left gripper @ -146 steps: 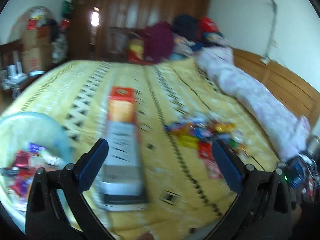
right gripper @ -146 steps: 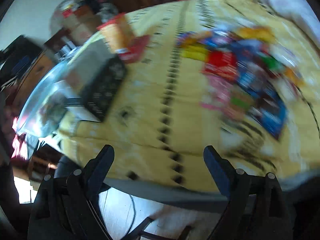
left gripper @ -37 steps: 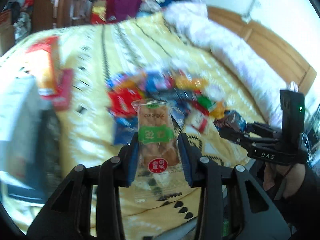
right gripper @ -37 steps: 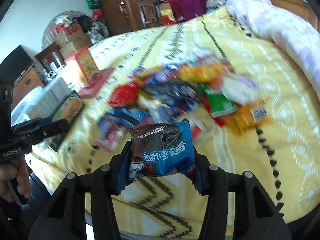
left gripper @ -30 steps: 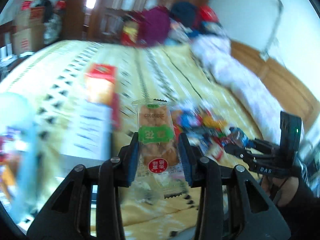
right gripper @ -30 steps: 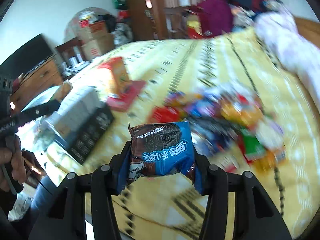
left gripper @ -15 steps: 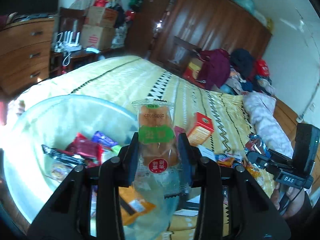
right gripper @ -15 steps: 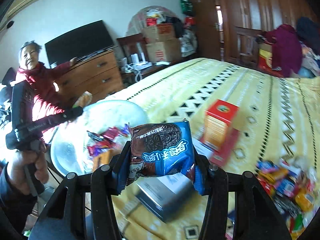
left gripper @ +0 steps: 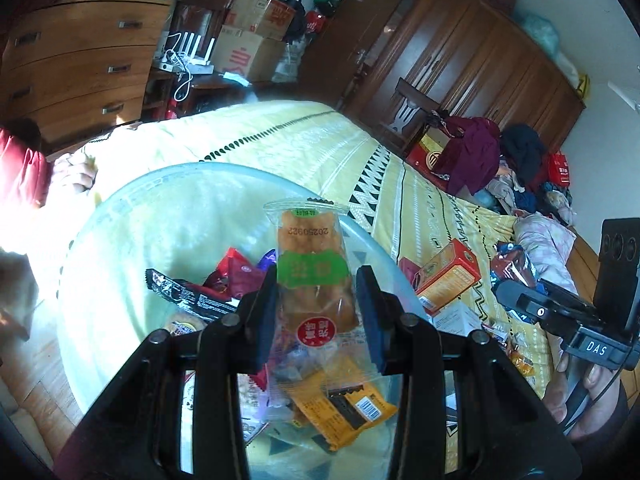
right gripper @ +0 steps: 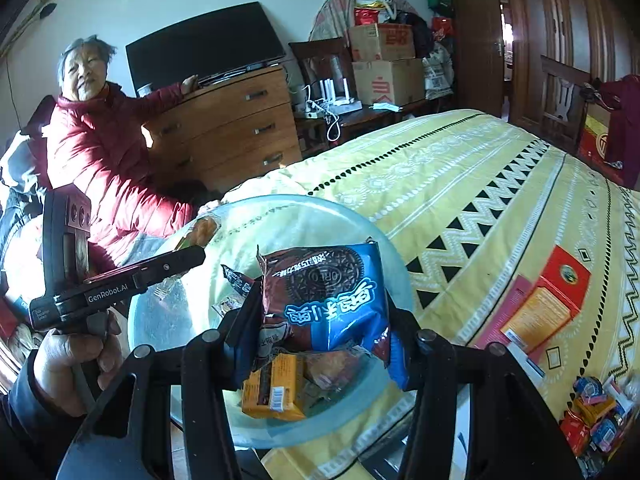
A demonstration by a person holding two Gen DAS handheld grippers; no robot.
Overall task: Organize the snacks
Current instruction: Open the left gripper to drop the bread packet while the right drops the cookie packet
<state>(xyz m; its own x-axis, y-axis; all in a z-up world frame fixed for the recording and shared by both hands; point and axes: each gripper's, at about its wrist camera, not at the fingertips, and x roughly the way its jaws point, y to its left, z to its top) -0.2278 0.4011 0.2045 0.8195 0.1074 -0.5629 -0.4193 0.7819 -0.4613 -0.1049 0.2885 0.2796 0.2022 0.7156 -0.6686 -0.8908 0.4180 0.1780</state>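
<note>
My left gripper (left gripper: pixel 316 312) is shut on a clear packet with an orange pastry and a green label (left gripper: pixel 314 276), held over the clear plastic bowl (left gripper: pixel 132 208) that holds several snack packets. My right gripper (right gripper: pixel 324 320) is shut on a blue Oreo packet (right gripper: pixel 332 296), held over the same bowl (right gripper: pixel 308 216). The right gripper with its packet shows at the right of the left wrist view (left gripper: pixel 520 280). The left gripper shows at the left of the right wrist view (right gripper: pixel 192 254), over the bowl's far rim.
The bowl sits at the corner of a bed with a yellow patterned cover (right gripper: pixel 480 168). An orange-red box (right gripper: pixel 548 300) lies on it, with a grey box and more loose snacks (right gripper: pixel 596 412) to the right. A woman in a red coat (right gripper: pixel 100 152) sits beside a wooden dresser (right gripper: pixel 228 128).
Both grippers have swung left from the snack pile to the bowl, each keeping its packet. In the last half second both moved closer over the bowl.
</note>
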